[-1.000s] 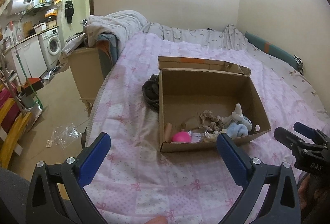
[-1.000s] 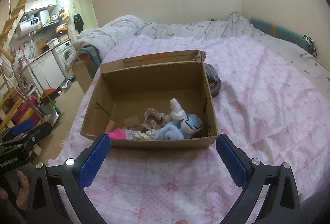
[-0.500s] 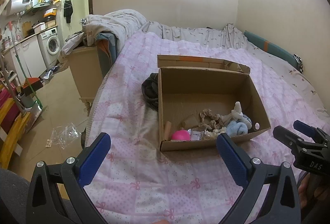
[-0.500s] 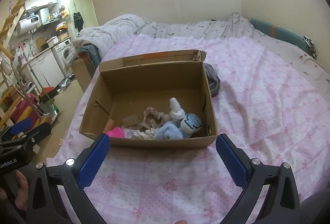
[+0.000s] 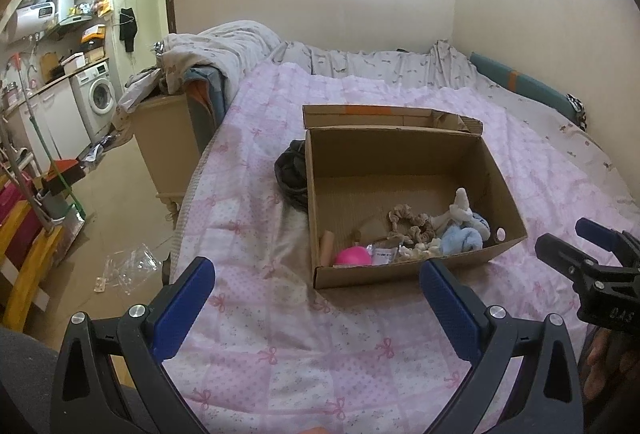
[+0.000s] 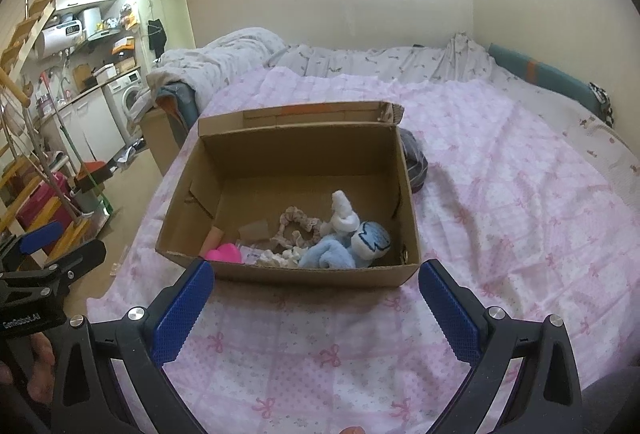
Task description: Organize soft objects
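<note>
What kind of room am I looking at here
Probably a small studio flat: a bed with a pink quilt fills the foreground, and a washing machine and kitchen counter sit beyond it in one open space.

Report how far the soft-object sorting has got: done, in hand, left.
Done: the blue plush toy, beige scrunchie and pink item already lie in the cardboard box. In hand: nothing; the left gripper and right gripper are both open and empty, short of the box. Left: a dark fabric item lies on the bed beside the box.
</note>
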### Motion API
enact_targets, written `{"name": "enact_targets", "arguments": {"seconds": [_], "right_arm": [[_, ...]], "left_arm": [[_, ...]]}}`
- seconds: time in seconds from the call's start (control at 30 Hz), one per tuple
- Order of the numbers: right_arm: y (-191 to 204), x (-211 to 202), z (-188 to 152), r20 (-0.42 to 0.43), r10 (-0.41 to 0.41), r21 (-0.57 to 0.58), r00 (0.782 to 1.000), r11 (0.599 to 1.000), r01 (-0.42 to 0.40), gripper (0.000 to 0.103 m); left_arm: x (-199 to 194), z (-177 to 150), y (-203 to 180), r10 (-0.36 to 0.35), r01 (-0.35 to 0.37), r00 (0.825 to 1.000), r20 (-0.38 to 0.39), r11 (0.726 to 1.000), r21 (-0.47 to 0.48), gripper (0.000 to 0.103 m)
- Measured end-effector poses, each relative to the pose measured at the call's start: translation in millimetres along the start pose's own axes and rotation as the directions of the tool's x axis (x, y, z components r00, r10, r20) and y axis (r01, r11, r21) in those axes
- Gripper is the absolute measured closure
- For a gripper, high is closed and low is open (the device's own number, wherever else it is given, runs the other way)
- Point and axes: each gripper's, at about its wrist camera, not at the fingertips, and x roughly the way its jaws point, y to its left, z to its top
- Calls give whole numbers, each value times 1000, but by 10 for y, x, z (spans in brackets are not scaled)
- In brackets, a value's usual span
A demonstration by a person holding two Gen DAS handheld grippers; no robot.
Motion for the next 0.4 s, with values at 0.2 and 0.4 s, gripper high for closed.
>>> {"name": "enact_targets", "arguments": {"seconds": [0.2, 0.4], "right_arm": [[-29, -34, 5, 5, 0, 9, 1000, 1000, 0, 0], [-47, -37, 8, 4, 1, 12, 1000, 1000, -1, 0]], "left_arm": [[-28, -4, -14, 6, -6, 1000, 10, 1000, 6, 1], [-40, 8, -27, -1, 1, 1000, 15, 1000, 8, 1]]}}
